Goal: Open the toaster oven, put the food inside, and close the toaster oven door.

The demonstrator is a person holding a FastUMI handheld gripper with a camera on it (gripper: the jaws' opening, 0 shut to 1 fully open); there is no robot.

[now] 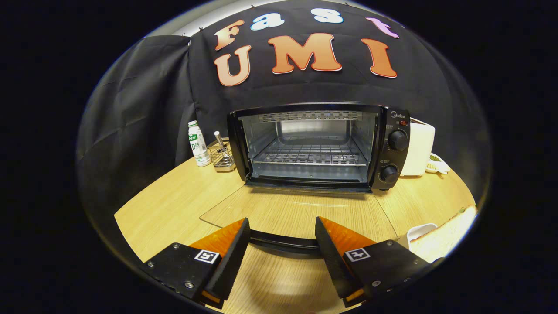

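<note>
gripper (pixel 282 233): wide open, nothing pinched
fingers (pixel 231 257): spread apart, angled slightly down, tips level

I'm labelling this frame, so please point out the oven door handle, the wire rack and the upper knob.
door handle (pixel 283 241): gripper view, middle of the black bar between the open fingers.
wire rack (pixel 310 156): gripper view, centre of the grid inside the oven.
upper knob (pixel 397 140): gripper view, knob face.

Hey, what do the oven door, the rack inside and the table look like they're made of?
Oven door: clear glass, since the table grain shows through, with a dark handle between the open gripper fingers.
Rack: shiny metal wire.
Table: light wood or laminate, going by its grain.
</note>
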